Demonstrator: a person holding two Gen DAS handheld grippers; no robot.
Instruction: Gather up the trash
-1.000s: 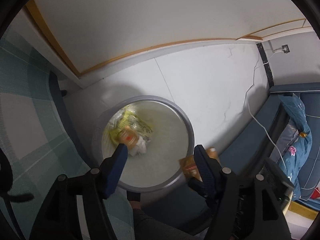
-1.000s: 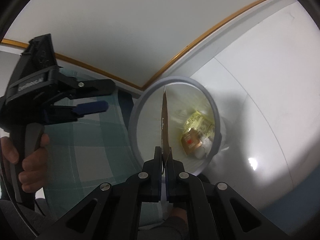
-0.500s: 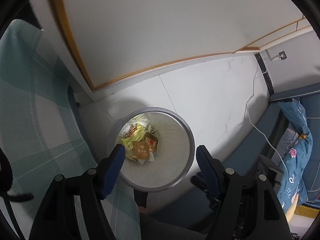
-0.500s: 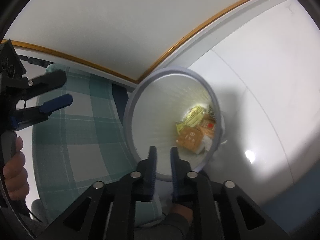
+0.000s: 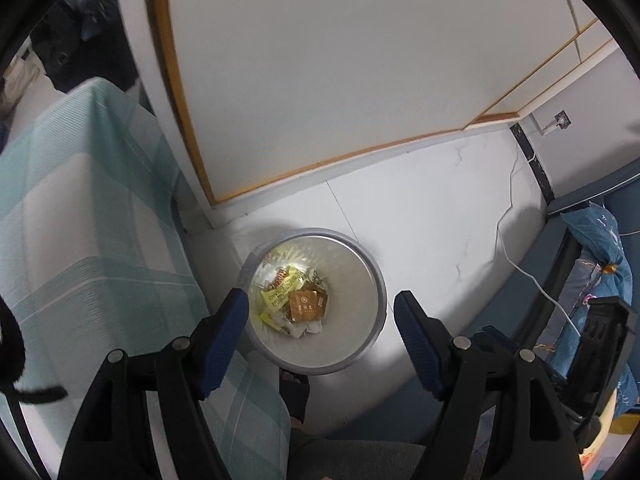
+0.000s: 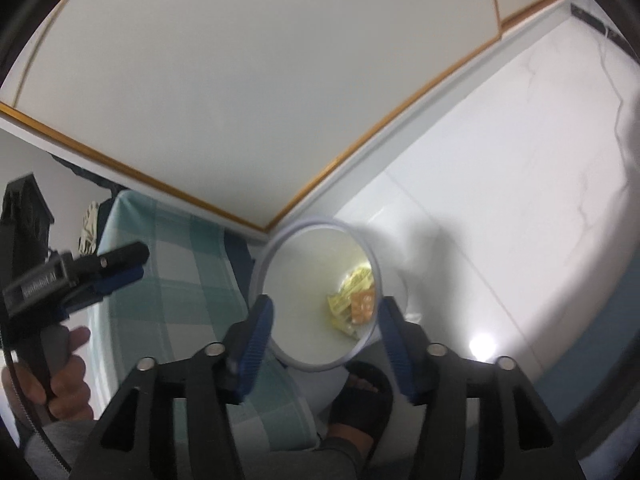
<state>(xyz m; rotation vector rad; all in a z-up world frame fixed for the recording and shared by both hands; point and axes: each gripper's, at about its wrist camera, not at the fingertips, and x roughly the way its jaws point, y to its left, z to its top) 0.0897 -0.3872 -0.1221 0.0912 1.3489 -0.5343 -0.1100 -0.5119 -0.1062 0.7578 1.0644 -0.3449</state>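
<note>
A round grey-rimmed waste bin [image 5: 376, 280] stands on the white floor beside the bed. Inside lie a brown packet [image 5: 306, 305] and yellow wrappers [image 5: 280, 292]. My left gripper [image 5: 320, 302] hangs high over the bin, open, with nothing between its blue pads. In the right wrist view the same bin [image 6: 264, 276] holds the wrappers [image 6: 362, 304], and my right gripper [image 6: 326, 310] hovers above it, jaws opening and empty. A hand [image 6: 68, 376] at the left edge carries the left gripper [image 6: 136, 266].
A bed with a green checked cover [image 5: 80, 240] borders the bin on the left. White wall panels with wooden trim [image 5: 280, 176] rise behind. A white cable [image 5: 516, 264] crosses the floor; blue bedding [image 5: 600, 248] lies right. A sandalled foot [image 6: 360, 388] stands by the bin.
The right gripper opened and let go of the thin brown packet, which now lies in the bin. Both grippers rose, so the bin looks smaller.
</note>
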